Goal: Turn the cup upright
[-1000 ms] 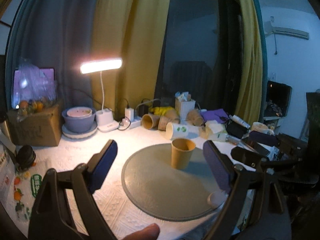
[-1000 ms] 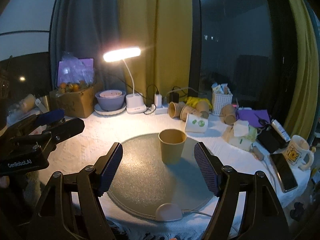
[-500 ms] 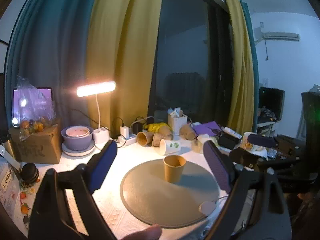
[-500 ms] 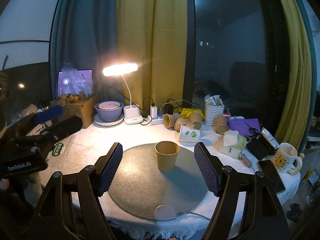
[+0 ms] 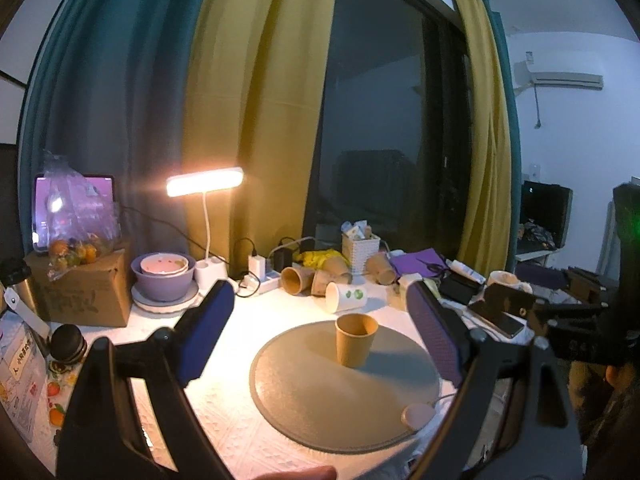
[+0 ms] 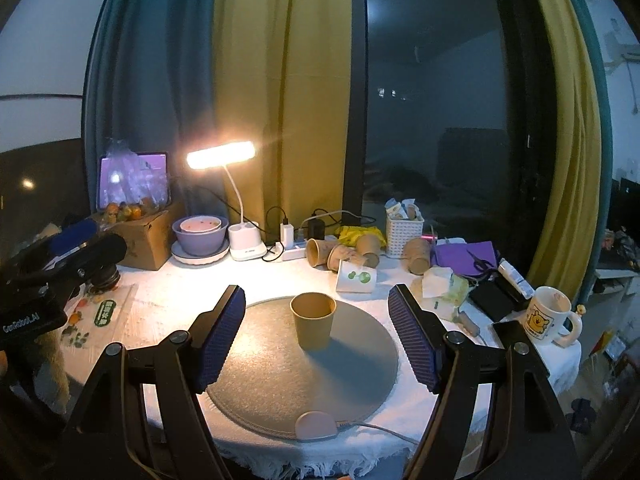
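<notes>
A brown paper cup point(image 5: 356, 339) stands upright, mouth up, on the round grey mat point(image 5: 320, 408); it also shows in the right wrist view point(image 6: 313, 320) on the mat point(image 6: 280, 380). My left gripper point(image 5: 320, 332) is open and empty, held back from the cup and above the table. My right gripper point(image 6: 318, 332) is open and empty, also back from the cup. The cup sits apart from both, between the fingers only in line of sight. The left gripper shows at the left edge of the right wrist view point(image 6: 72, 248).
Behind the mat lie several tipped paper cups point(image 6: 340, 254), a white cup with green dots point(image 6: 356, 278), a lit desk lamp point(image 6: 244, 240), a purple bowl point(image 6: 200, 234), a cardboard box point(image 6: 144, 236), a white basket point(image 6: 404, 234). A mug point(image 6: 548, 316) and phone sit at right.
Both grippers have pulled back and risen from the cup, which looks smaller and farther. The cup stays upright on the mat. Both stay open.
</notes>
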The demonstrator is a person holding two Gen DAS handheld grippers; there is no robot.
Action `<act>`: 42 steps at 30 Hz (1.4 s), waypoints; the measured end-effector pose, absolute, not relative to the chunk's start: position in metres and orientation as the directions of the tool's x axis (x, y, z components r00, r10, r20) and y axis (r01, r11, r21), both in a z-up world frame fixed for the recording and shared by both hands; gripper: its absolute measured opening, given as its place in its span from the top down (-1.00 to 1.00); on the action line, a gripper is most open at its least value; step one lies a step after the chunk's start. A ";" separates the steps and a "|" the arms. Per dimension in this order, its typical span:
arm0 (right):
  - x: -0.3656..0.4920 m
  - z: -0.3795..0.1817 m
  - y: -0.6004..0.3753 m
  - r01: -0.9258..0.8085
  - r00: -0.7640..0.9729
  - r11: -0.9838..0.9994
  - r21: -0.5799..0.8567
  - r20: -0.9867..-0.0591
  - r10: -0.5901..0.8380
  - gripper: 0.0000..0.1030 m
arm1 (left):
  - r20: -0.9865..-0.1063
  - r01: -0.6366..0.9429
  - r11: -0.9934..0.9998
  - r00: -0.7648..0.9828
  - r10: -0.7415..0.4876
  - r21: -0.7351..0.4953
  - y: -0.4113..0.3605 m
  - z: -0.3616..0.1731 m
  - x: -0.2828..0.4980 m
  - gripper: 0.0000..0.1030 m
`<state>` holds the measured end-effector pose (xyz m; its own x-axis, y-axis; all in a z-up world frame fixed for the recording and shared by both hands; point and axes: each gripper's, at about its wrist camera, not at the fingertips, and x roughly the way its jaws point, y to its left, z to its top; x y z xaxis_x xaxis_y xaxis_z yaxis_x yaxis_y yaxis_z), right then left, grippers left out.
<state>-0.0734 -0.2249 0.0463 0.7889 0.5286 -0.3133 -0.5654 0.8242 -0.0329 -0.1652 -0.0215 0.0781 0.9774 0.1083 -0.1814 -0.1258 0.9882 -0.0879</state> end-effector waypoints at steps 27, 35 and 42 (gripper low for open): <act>-0.074 0.040 -0.222 -0.570 0.780 0.821 -0.025 -0.331 0.531 -0.49 | -0.196 -0.108 0.990 0.977 0.089 -0.086 -0.025 0.076 -0.162 -0.73; -0.076 0.040 -0.221 -0.570 0.780 0.822 -0.024 -0.331 0.531 -0.49 | -0.197 -0.108 0.990 0.976 0.089 -0.086 -0.025 0.075 -0.162 -0.73; -0.074 0.040 -0.221 -0.570 0.779 0.821 -0.024 -0.331 0.532 -0.49 | -0.196 -0.101 0.991 0.977 0.082 -0.087 -0.027 0.075 -0.162 -0.73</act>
